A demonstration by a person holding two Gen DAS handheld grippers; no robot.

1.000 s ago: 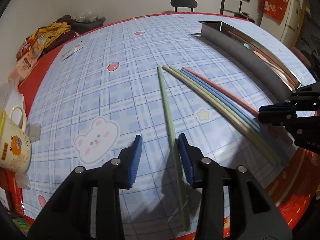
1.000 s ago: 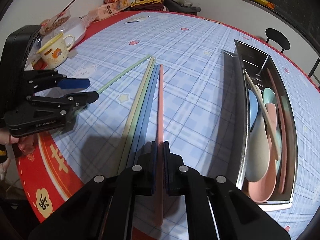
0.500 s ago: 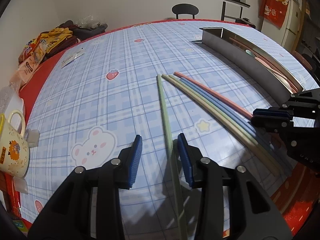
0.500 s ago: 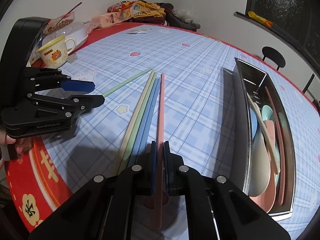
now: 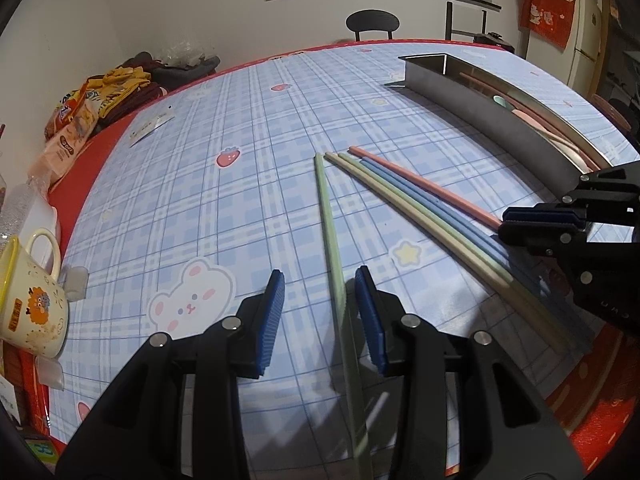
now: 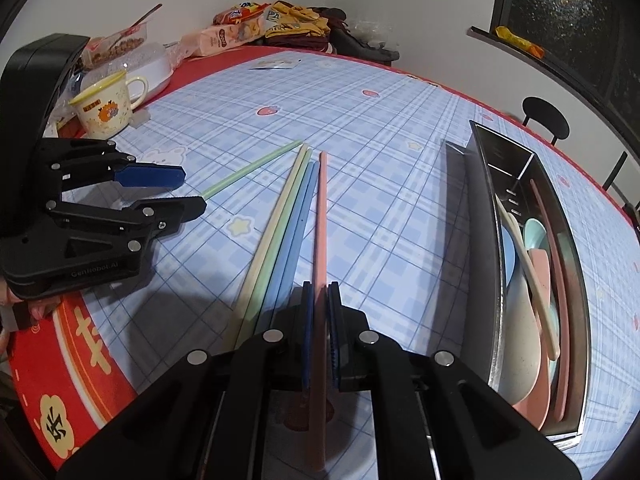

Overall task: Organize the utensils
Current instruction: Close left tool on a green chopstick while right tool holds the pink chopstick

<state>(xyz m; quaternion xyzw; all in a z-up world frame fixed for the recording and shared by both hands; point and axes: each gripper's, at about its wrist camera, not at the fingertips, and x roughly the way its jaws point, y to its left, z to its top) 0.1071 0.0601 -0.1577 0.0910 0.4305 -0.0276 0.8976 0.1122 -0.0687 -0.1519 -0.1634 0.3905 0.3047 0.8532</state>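
Note:
Several pastel chopsticks lie on the blue checked tablecloth. My right gripper [image 6: 319,300] is shut on the pink chopstick [image 6: 321,216]; it also shows in the left wrist view [image 5: 424,188], with the right gripper [image 5: 536,220] at its near end. My left gripper [image 5: 320,300] is open, its blue pads astride a lone green chopstick [image 5: 330,232], not touching it. The left gripper [image 6: 176,192] shows at the left of the right wrist view. A cream, a green and two blue chopsticks [image 6: 288,220] lie side by side between them. The steel utensil tray [image 6: 486,216] holds spoons and chopsticks.
A yellow-rimmed mug [image 5: 28,300] stands at the table's left edge. Snack packets and clothes [image 5: 88,104] are piled at the far left corner. A black chair [image 5: 372,24] stands beyond the far edge. The red table border [image 6: 80,340] runs close beneath both grippers.
Both grippers have risen and tilted a little; more of the far wall shows. The right gripper stays shut on the pink chopstick, the left stays open over the green one.

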